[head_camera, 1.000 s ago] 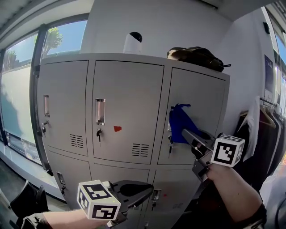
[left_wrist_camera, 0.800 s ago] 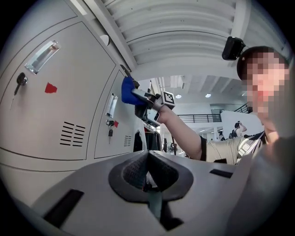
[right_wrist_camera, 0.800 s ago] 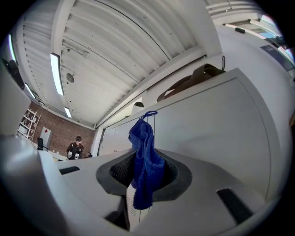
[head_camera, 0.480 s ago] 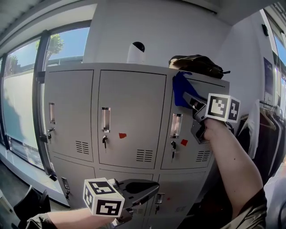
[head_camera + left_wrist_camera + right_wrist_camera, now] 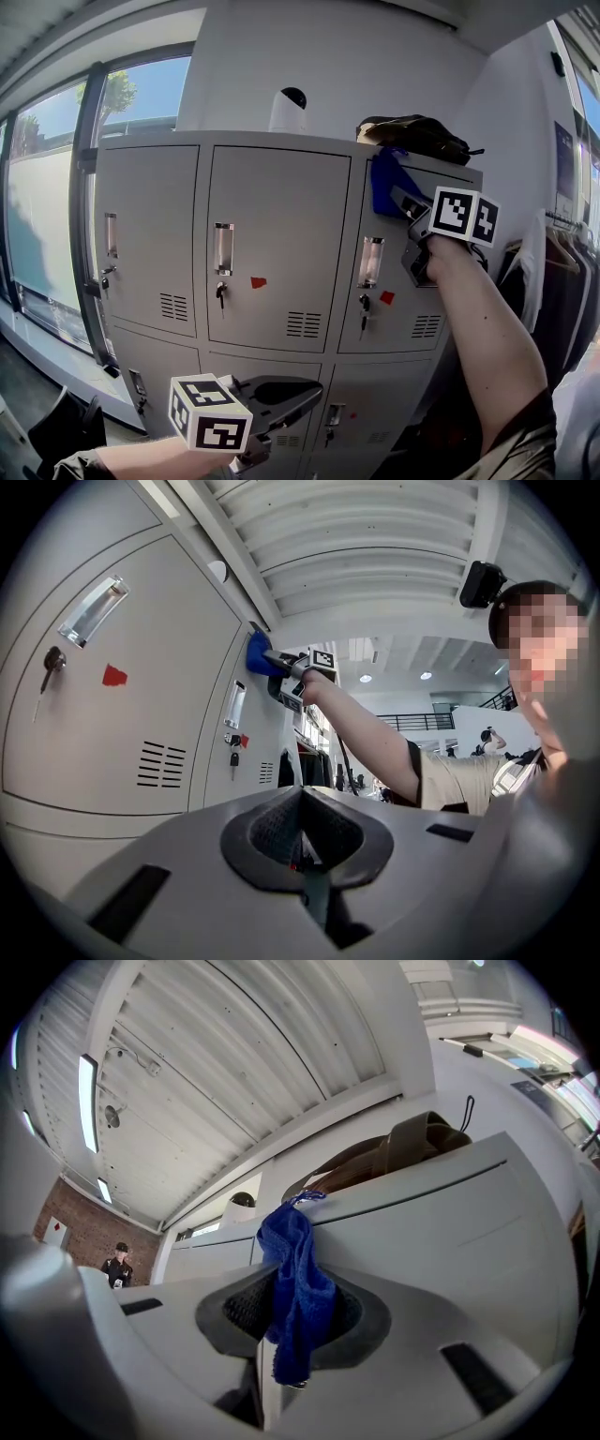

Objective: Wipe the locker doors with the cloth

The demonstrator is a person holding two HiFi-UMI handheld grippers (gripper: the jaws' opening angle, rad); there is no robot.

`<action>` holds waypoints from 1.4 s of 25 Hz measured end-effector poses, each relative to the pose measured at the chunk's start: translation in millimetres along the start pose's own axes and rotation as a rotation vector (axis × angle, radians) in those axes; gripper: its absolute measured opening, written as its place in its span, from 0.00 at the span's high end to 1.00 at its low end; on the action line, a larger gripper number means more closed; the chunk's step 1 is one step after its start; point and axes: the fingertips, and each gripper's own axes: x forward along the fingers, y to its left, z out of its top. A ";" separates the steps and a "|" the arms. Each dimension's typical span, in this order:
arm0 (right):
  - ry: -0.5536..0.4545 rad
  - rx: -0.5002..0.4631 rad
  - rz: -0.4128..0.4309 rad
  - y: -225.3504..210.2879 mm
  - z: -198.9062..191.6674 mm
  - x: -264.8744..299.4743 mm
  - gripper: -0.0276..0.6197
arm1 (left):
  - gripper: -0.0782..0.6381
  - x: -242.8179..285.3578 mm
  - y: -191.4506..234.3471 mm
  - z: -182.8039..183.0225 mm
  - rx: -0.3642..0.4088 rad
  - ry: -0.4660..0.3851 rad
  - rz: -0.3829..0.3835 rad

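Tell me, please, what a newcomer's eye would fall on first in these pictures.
The blue cloth stands out, clamped in the right gripper and held against the top corner of the upper right locker door. On top of the grey lockers sit a dark bag and a white domed device; the left gripper hangs shut and empty, low in front.
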 end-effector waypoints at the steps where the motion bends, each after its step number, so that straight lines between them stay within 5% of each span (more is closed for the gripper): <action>1: -0.002 0.002 -0.009 -5.7 1.5 -3.6 0.83 | 0.88 1.2 -0.3 -1.4 -0.002 0.003 0.000; 20: 0.010 -0.070 -0.304 -166.2 27.4 -110.6 0.83 | 0.88 49.9 -21.8 -24.8 0.040 0.026 -0.044; 24: -0.017 -0.104 -0.249 -135.1 27.9 -107.7 0.83 | 0.88 49.4 -19.8 -34.4 0.038 0.044 -0.046; 30: 0.018 -0.130 0.000 -18.2 -16.5 -65.9 0.84 | 0.88 40.9 -8.1 -41.7 0.019 0.044 -0.036; 35: 0.026 -0.076 0.059 25.9 -41.8 -27.8 0.84 | 0.88 29.1 -2.7 -45.8 0.028 0.057 -0.025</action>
